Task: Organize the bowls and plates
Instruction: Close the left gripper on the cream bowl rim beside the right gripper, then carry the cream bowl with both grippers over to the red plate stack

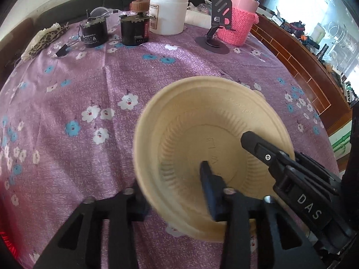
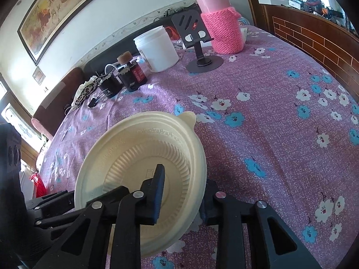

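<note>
The cream disposable bowl sits tilted low over the purple floral tablecloth, mouth toward the cameras, its rim tab pointing away; being round, it has no long axis. The right gripper clamps its right wall, and the left gripper straddles the opposite wall, contact unclear. Opposed pulls could buckle it.

A cream, ribbed disposable bowl with a small rim tab sits on the purple floral tablecloth. The black right gripper straddles its near rim, one finger inside and one outside, pinching the wall. Behind stand a white plastic jar and a pink flask in a knitted sleeve.
</note>
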`<state>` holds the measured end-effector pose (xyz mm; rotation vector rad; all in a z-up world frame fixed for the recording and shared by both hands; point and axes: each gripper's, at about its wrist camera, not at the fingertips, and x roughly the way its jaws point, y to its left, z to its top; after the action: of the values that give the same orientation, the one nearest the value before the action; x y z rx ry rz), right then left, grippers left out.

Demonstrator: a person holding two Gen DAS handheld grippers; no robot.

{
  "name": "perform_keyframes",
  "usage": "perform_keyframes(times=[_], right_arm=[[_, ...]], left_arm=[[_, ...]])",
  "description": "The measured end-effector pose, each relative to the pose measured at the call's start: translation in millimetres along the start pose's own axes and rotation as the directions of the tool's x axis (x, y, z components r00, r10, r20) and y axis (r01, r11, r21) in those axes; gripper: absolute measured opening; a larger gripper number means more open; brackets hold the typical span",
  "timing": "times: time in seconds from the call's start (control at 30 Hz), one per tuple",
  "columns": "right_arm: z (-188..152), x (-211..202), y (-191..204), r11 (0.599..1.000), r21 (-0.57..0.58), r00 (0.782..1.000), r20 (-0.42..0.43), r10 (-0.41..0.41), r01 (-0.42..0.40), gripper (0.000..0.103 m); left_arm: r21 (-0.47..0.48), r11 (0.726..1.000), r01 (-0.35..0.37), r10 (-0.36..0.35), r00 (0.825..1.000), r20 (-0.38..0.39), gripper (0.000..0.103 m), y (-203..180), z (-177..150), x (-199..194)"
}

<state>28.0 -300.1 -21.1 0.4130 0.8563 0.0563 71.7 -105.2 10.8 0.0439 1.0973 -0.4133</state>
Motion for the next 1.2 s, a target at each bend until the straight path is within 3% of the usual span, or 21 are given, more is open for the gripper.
perform_keyframes(times=[0.07, 0.23, 0.27, 0.37, 0.7, 0.97, 1.2], right_arm=[[0, -1, -1, 1.0, 0.007, 1.0, 0.0, 0.011, -0.011, 0.019], [1, -1, -3, 0.999, 0.026, 1.0, -0.005, 0.025, -0.024, 0.019], [1, 0, -3, 0.999, 0.026, 1.0, -0.006, 0.026, -0.026, 0.019], [0, 1, -3, 1.0, 0.024, 1.0, -0.007, 0.003, -0.002, 0.022], [-3, -8, 7, 0.996, -0.01, 0.996, 0.024, 0.083, -0.083, 0.019], [-5, -10, 18, 0.993, -0.048, 0.993, 0.027, 0.113, -0.111, 0.019], [-12, -12, 32, 0.985, -0.099, 0.989, 0.025, 0.145, -0.142, 0.019]], left_arm=[[-0.005, 1.0, -0.015, 0.015, 1.0, -0.002, 0.054, 1, 0, 2], [-0.003, 1.0, -0.015, 0.015, 1.0, 0.004, 0.054, 0, 0, 2], [-0.005, 1.0, -0.011, 0.011, 1.0, 0.009, 0.041, 0, -1, 1], [-0.012, 1.0, -0.028, 0.028, 0.999, 0.016, 0.02, 5, -2, -4], [-0.129, 0.991, 0.014, -0.007, 0.998, 0.057, 0.019, 27, -11, -26], [-0.116, 0.992, -0.057, 0.07, 0.992, 0.109, 0.019, 23, -27, -47], [-0.142, 0.989, -0.052, 0.072, 0.988, 0.138, 0.02, 30, -43, -70]])
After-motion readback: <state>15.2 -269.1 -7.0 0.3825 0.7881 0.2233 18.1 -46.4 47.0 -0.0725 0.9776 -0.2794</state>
